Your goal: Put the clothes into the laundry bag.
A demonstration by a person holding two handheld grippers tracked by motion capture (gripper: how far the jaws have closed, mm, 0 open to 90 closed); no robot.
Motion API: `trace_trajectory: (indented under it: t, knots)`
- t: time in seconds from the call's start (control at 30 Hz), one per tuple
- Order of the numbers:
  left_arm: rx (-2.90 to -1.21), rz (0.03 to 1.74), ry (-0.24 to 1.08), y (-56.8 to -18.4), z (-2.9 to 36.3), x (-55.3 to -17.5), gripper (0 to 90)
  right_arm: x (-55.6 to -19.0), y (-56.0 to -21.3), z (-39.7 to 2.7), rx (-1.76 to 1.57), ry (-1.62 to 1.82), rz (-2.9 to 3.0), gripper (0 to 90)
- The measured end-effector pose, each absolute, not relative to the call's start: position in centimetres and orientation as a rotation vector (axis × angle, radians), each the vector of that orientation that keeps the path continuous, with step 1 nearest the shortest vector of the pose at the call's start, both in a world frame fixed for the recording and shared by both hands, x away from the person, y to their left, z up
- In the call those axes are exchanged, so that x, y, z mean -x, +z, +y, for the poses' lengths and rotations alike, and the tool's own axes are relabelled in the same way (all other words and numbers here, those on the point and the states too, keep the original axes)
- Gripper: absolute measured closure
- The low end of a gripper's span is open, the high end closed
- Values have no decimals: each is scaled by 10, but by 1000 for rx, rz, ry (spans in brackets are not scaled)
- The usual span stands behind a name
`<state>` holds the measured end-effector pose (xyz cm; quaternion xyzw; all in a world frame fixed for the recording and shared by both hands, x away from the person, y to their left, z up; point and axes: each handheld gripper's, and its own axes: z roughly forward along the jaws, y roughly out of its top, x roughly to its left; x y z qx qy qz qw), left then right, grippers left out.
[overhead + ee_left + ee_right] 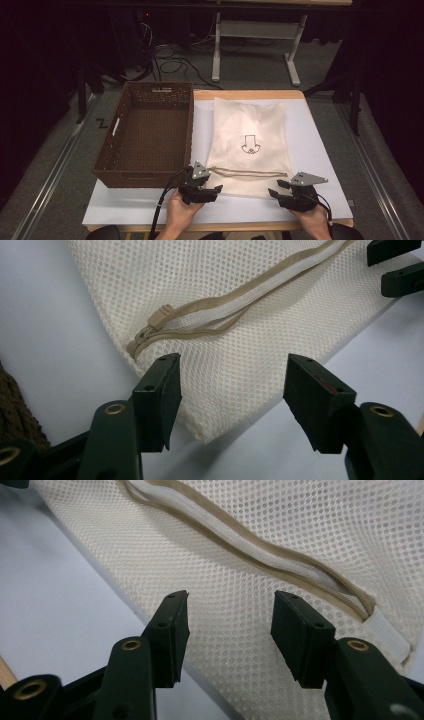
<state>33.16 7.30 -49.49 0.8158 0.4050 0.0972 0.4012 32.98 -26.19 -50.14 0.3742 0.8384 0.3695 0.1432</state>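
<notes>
A cream mesh laundry bag lies flat on the bench beside a brown wicker basket, its zipper running along the near edge. To grip well, each tool should straddle a near corner below the zipper and bite only mesh. The left tool and right tool both stand spread, pinching nothing. Both hands rest low at the near edge, tools angled inward toward the bag.
</notes>
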Motion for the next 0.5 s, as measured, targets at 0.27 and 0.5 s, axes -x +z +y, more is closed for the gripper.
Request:
trace_trajectory:
  t: [0.27,0.5]
  knots:
    - [-2073,1042,224,-505,72,-335,396,-331,-507,-261,-1100,1058,2432,486]
    - [-2067,1047,229,-506,73,-333,395,-331,-507,-262,-1107,1064,2425,483]
